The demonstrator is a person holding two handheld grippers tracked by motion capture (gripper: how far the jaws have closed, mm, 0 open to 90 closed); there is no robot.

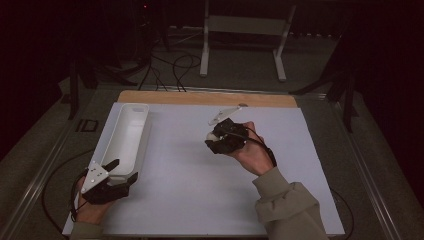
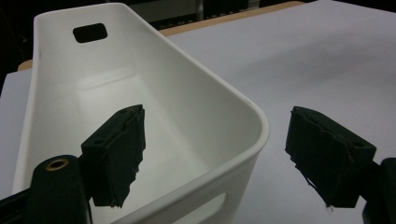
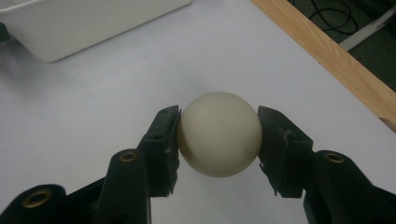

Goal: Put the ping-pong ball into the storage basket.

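We see a big white bench (image 1: 200, 190) with a wooden strip along its far edge.

On the left side of the bench lies a long white plastic bin (image 1: 126, 136) with rounded corners. It has a small handle hole in the far end wall. The bin is empty inside.

The left gripper (image 1: 120, 171) sits at the near end of the bin. Its two black jaws stand wide apart. In the left gripper view, one jaw is inside the bin and the other is outside, so the near corner of the bin wall (image 2: 243, 140) is between them. The pads do not press on the wall. A gap shows on both sides. So the left gripper (image 2: 215, 156) holds nothing.

The right gripper (image 1: 214, 137) is near the middle of the bench, well apart from the bin. It has a firm hold of a smooth, round, cream-white ball (image 3: 218, 134). In the right gripper view, the two black pads press on the ball from both sides. The ball sits right between the fingertips of the right gripper (image 3: 218, 140). We cannot tell if the ball touches the bench or is just above it.
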